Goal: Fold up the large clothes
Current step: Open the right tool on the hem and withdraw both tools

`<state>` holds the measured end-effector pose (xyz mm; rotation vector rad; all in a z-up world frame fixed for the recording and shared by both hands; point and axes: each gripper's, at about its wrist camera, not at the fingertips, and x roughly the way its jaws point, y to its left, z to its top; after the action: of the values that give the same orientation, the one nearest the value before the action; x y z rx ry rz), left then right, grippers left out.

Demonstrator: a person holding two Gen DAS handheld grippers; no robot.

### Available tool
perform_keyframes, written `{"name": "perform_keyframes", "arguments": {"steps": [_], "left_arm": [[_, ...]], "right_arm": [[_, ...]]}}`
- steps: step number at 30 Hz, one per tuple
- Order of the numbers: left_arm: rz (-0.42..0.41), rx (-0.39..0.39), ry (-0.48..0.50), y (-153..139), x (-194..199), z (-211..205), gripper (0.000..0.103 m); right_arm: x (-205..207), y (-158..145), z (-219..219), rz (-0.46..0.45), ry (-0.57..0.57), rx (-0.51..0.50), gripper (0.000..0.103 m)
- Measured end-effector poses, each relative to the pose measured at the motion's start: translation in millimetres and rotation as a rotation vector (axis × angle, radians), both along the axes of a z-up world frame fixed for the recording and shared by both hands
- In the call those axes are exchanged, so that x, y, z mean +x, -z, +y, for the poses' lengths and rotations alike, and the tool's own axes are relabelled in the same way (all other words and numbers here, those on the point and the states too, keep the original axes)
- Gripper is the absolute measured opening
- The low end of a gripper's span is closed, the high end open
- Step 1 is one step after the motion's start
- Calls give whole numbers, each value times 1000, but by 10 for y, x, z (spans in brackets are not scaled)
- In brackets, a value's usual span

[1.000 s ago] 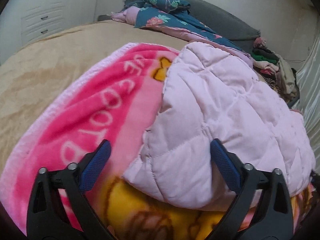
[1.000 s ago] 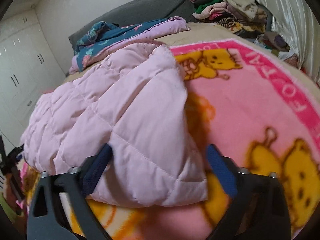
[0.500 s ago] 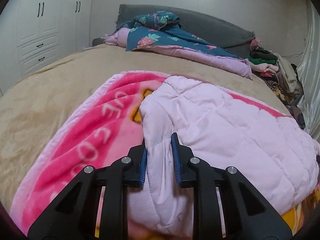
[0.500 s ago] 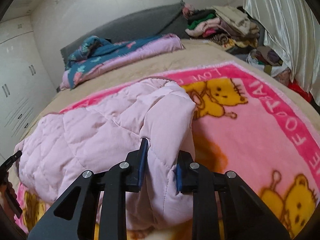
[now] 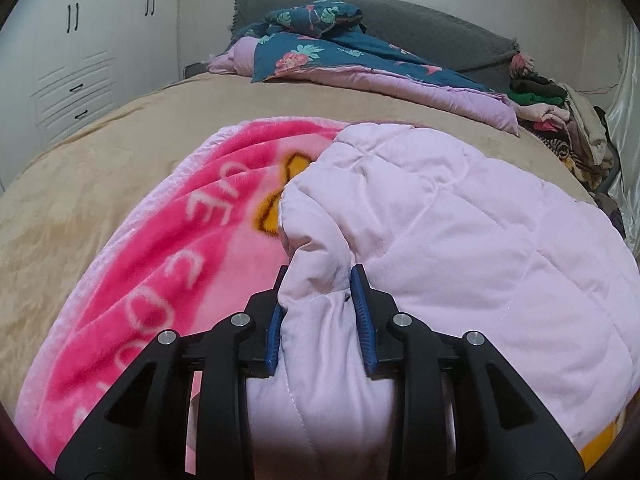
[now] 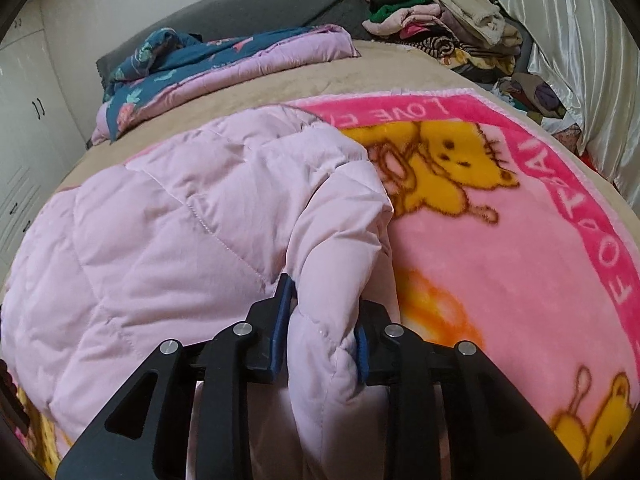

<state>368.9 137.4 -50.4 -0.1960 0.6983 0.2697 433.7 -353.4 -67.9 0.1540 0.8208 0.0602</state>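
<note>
A pale pink quilted jacket [image 5: 460, 240] lies on a bright pink blanket [image 5: 168, 248] with yellow bears, spread over the bed. My left gripper [image 5: 319, 270] pinches a bunched fold at the jacket's near left corner. Its jaws are opening slightly, but the blue pads still press the fabric. In the right wrist view the same jacket [image 6: 180, 240] covers the left half of the blanket [image 6: 500, 280]. My right gripper [image 6: 324, 292] grips a puffy fold at the jacket's near right corner. Its jaws are easing open too, with fabric squeezed between them and draped over the right fingertip.
A beige bedspread [image 5: 100, 160] shows around the blanket. A dark floral quilt [image 5: 340, 56] lies at the grey headboard [image 6: 248, 12]. A pile of clothes [image 6: 440, 28] sits at the far right corner by a shiny curtain [image 6: 580, 60]. White wardrobes [image 5: 80, 60] line the left wall.
A second ago both grippers stood open around the jacket's near corners. They have shut on folds of it, then widened a little, and both have travelled along, drawing the corners up.
</note>
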Motion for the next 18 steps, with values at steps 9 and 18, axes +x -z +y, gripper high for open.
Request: {"name": "perform_keyframes", "arguments": {"steps": [9,18], "left_arm": [[26,33,2,-74,-60,-6,30],[-14,64,25,-394,-360,-142,74]], "right_arm": [[-421,-294,-144,-73,30,39,93],[-924,-496,-121,-114,-10,134,97]]}}
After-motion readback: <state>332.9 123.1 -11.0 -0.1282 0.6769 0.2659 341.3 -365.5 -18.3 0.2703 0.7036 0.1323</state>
